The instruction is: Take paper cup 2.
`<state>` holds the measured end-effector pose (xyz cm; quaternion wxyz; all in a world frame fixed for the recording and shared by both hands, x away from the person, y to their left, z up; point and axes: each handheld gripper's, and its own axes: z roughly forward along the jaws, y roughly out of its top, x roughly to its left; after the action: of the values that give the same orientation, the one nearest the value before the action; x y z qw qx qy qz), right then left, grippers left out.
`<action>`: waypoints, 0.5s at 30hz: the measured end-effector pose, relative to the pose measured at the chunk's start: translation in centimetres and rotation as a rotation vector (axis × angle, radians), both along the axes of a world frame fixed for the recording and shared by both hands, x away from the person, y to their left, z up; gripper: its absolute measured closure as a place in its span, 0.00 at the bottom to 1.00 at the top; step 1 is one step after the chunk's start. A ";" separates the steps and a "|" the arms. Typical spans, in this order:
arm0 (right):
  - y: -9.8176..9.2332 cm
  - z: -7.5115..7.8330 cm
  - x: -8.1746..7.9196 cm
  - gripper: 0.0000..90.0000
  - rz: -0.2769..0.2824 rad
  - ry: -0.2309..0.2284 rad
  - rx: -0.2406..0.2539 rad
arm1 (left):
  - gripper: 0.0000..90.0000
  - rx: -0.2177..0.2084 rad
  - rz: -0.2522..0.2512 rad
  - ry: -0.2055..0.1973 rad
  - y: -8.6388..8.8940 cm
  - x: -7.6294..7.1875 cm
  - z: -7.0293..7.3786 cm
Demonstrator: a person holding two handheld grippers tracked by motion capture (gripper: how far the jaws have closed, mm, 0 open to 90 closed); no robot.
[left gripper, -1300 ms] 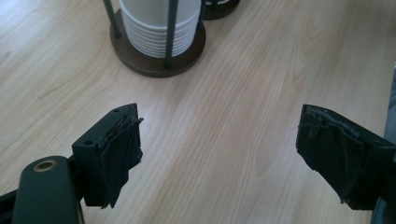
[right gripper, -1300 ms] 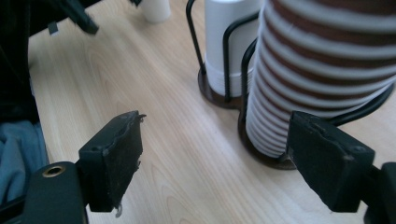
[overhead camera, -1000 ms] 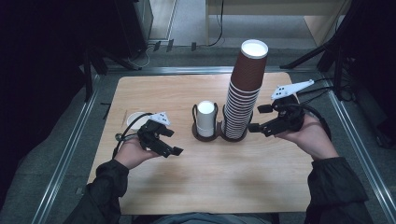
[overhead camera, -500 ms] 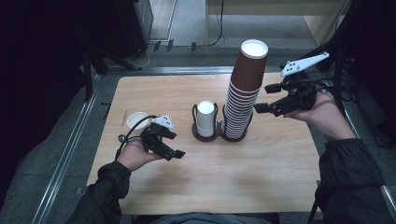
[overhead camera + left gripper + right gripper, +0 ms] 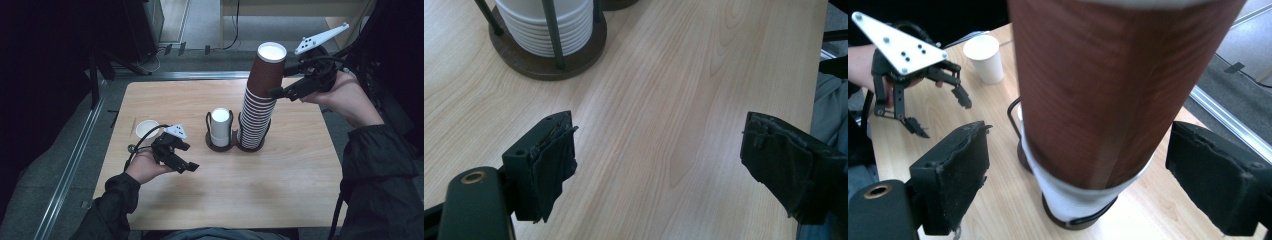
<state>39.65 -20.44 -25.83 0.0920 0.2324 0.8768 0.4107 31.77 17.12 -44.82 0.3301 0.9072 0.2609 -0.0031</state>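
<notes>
You are lifting your right gripper (image 5: 278, 93), fingers spread, from the base to the top brown cup (image 5: 266, 70), readying a grasp, while your left gripper (image 5: 189, 167) is idling, fingers spread.

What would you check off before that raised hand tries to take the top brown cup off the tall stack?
1. Right gripper open: ok, its fingers stand apart in the right gripper view.
2. Top brown cup between those fingers: ok, with a gap showing on both sides, so no grip yet.
3. Tall stack of cups seated in its holder: ok, it stands upright.
4. Left gripper out of the way: ok, it is low over the table, open and holding nothing.
5. Single white cup clear of the stack: ok, it stands near the table's left edge.
6. Whether the top cup will come off alone: cannot tell.
</notes>
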 end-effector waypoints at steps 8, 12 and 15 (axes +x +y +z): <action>1.3 1.0 1.7 0.12 -0.007 -0.008 0.051 | 0.16 0.005 -0.002 -0.004 0.0 -0.1 -0.1; 2.1 1.8 2.2 0.14 -0.003 -0.016 0.058 | 0.16 0.014 -0.006 -0.001 0.1 0.0 -0.1; 2.4 2.0 2.3 0.16 0.008 -0.032 0.073 | 0.16 0.010 -0.005 0.001 0.1 -0.1 -0.1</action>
<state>41.97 -18.04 -23.81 0.0960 0.2256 0.8606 0.4464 31.70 17.25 -44.92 0.3252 0.9095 0.2591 -0.0032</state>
